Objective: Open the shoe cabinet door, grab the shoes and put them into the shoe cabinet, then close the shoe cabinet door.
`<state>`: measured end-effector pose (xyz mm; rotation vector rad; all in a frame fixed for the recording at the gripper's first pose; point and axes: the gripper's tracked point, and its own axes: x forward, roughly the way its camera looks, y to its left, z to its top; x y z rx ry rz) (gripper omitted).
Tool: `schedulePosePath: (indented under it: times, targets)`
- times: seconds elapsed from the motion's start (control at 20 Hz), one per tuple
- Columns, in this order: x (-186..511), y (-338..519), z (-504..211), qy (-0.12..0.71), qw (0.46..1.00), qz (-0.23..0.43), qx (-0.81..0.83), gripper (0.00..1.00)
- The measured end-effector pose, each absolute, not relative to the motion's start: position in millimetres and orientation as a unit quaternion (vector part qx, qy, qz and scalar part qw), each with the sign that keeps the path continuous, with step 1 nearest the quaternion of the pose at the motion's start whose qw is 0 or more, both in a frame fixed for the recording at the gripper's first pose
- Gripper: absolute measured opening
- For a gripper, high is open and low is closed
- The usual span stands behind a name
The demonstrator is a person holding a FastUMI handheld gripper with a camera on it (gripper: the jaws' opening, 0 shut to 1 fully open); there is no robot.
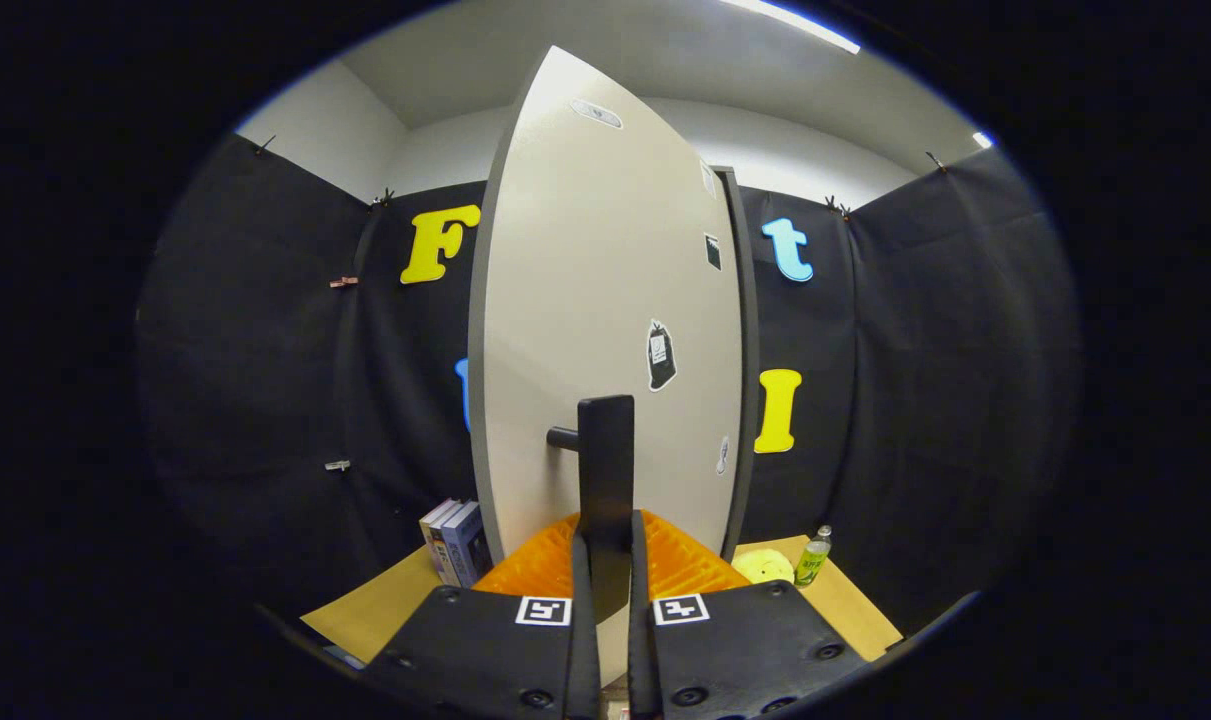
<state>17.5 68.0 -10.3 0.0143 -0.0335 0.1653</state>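
Close up, the gripper (605, 560) has both fingers nearly together, pinching the dark upright handle (605, 470) of the pale cabinet door (585, 300); books (455, 540) stand beside it.

Single fisheye gripper view, riding on the gripper (605, 560) and looking forward along its two fingers, which sit close together at the bottom around the dark vertical door handle (605, 470). Camera faces the pale cabinet door (595, 300) from very near and slightly below, so the door towers up the centre with its dark edge on either side. Beyond and beside it the lens takes in the black cloth wall (925, 380), white ceiling, tan table surface (365, 610), books (453, 540), an orange ridged object (680, 565) and a small bottle (814, 557).
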Motion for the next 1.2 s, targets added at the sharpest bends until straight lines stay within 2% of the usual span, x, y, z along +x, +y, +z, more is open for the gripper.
schedulePosePath:
  times: [0.25, 0.8, 0.95, 1.2]
  targets:
    - [11, 45, -10, -0.012, 0.997, 0.079, 0.012, 0.15]
    - [10, -29, -10, 0.0, 0.999, 0.008, 0.045, 0.14]
    - [8, -54, -10, 0.003, 0.998, -0.007, 0.056, 0.09]
    - [-4, -75, -9, 0.006, 0.999, -0.031, 0.042, 0.08]
